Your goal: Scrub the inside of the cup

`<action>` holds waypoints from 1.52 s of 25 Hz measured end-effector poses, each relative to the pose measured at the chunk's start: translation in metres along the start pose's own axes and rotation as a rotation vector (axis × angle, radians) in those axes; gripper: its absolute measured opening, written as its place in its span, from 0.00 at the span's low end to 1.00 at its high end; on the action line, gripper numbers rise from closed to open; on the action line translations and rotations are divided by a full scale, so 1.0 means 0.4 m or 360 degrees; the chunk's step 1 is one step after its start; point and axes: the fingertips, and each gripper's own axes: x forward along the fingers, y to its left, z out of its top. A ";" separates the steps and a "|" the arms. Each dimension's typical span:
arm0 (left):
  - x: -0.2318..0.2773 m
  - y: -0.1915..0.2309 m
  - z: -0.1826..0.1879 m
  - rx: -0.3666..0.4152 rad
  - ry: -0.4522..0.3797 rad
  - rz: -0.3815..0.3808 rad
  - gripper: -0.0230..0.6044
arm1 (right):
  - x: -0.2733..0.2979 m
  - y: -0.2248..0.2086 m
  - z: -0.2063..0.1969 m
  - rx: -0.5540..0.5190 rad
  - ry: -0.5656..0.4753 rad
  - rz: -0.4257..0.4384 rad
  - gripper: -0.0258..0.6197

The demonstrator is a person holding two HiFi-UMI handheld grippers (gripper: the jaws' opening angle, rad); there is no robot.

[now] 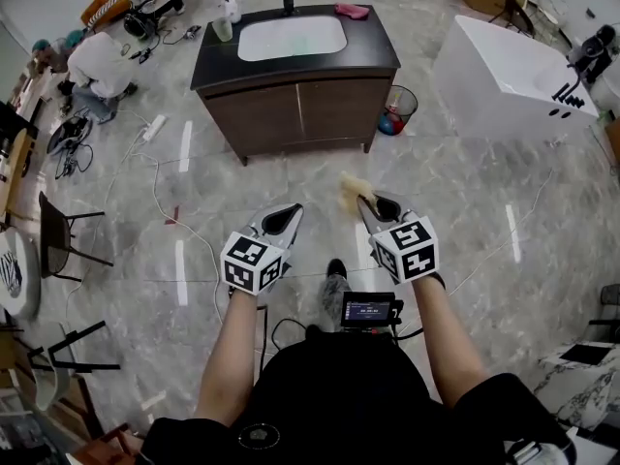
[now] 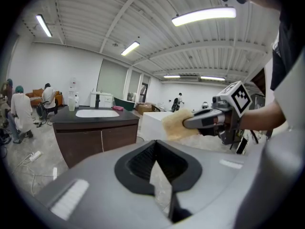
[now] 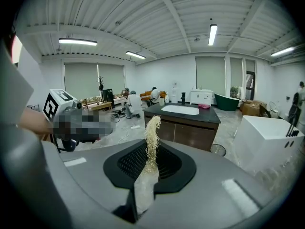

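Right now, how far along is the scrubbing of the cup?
Done: the right claw is shut on a yellowish fibre scrubber.
In hand: nothing more. The left claw is shut and empty, and both claws are over the floor, short of the vanity counter.
Left: pick up the clear cup standing on that counter beside the sink, then scrub its inside. No scrubbing has begun.

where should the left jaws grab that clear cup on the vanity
Probably across its side wall, about mid-height, coming in level from the front of the counter: the cup stands upright, mouth up, with the bottle close behind it.
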 end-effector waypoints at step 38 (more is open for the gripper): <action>0.541 0.873 0.375 -0.0046 0.0005 -0.0003 0.04 | 0.840 -0.469 0.473 0.0043 0.0048 -0.0045 0.11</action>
